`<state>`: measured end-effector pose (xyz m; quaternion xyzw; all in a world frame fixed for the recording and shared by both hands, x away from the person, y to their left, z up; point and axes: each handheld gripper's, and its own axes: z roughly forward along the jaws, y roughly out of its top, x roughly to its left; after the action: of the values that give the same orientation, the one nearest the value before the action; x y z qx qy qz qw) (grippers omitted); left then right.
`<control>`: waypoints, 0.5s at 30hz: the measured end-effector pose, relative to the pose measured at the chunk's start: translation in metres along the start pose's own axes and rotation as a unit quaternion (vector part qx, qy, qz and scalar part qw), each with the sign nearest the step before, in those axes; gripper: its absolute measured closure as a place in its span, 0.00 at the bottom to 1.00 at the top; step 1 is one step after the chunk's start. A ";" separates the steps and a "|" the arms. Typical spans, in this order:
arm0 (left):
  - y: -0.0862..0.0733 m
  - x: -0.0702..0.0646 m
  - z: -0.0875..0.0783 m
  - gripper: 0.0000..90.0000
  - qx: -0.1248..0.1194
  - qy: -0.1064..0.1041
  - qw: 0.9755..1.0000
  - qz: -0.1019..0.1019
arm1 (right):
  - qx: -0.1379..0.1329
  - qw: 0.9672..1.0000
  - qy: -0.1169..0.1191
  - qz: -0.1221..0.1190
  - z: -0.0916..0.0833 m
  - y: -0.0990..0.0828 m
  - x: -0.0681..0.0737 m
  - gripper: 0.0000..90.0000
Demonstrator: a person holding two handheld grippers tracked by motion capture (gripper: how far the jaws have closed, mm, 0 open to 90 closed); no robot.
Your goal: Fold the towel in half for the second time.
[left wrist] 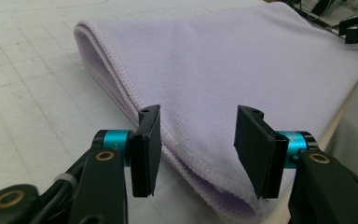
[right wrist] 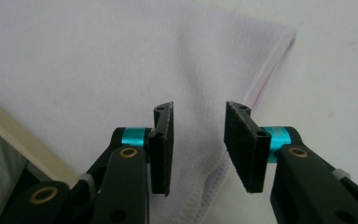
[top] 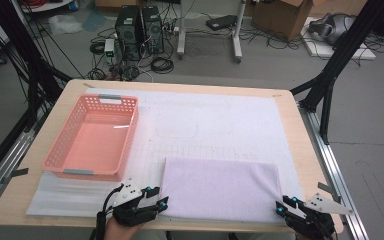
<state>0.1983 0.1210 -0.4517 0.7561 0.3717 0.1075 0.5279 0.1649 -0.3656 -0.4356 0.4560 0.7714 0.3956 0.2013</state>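
In the high view, a folded lilac towel (top: 221, 187) is seen lying flat on the white mat (top: 220, 125) at the near edge of the table (top: 300, 130). A pink basket (top: 94, 137) is set to its left, apart from it. The left gripper (top: 161, 202) is placed at the towel's near left corner, the right gripper (top: 280, 207) at its near right corner.

In the left gripper view, the 2 jaws are seen parted, with the towel's (left wrist: 223, 70) stitched corner below and between them; no pad is pressed on it.

In the right gripper view, the 2 jaws are likewise held apart above the towel's (right wrist: 98, 60) hemmed corner, and nothing is clamped.
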 end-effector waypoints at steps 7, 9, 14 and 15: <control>0.010 0.007 0.004 0.74 -0.017 0.001 1.000 0.002 | -0.015 1.000 0.012 0.000 -0.001 0.005 -0.006 0.89; 0.017 0.008 0.008 0.79 -0.019 0.001 1.000 0.009 | -0.018 1.000 0.014 -0.010 0.001 0.010 -0.006 0.93; 0.030 0.016 0.025 0.78 -0.017 0.001 1.000 0.005 | -0.019 1.000 0.019 -0.011 0.016 0.021 -0.012 0.91; 0.032 0.018 0.030 0.78 -0.012 -0.001 1.000 0.003 | -0.020 1.000 0.019 -0.013 0.020 0.023 -0.014 0.90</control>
<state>0.2417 0.1064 -0.4397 0.7512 0.3675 0.1125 0.5367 0.1982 -0.3628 -0.4298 0.4344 0.7730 0.4166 0.2005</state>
